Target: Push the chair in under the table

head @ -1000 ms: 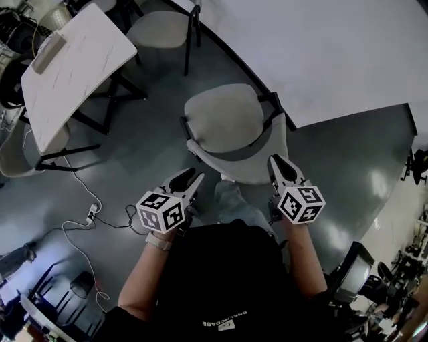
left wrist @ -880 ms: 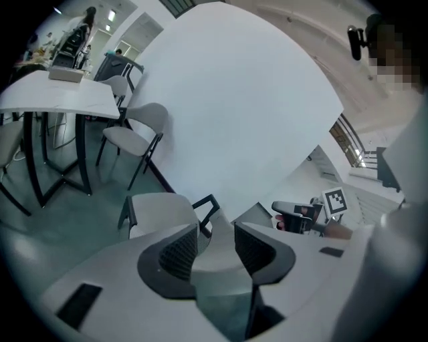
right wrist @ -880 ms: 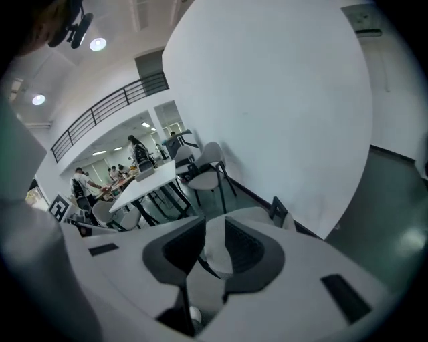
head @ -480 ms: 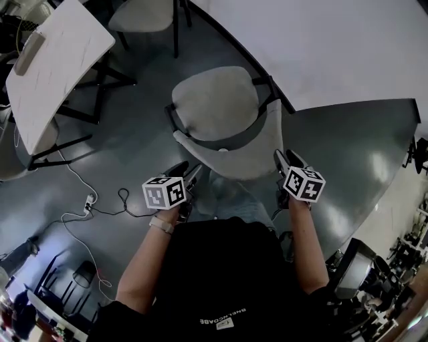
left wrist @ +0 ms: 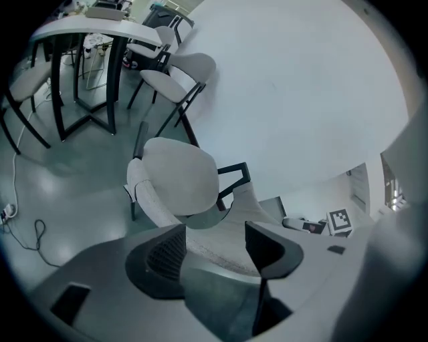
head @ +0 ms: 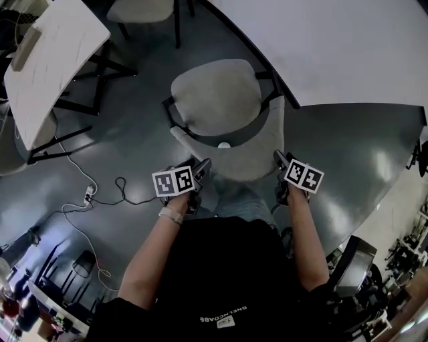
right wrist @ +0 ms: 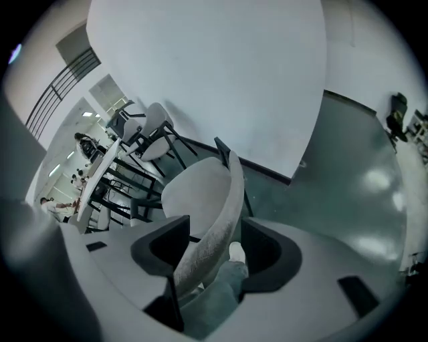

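Note:
The chair has a beige seat, black legs and a curved beige backrest. It stands with its front at the edge of the big white table. My left gripper is at the backrest's left end, and my right gripper is at its right end. In the left gripper view the backrest runs between the opening jaws of the left gripper. In the right gripper view the backrest passes edge-on between the right gripper's opening jaws, unpinched.
A smaller white table on black legs stands at the upper left, with another chair beyond it. Cables and a power strip lie on the grey floor to the left. The person's leg is right behind the backrest.
Both grippers have sunk from in front of the person's chest to the ends of the backrest. Their jaws have widened and now straddle it.

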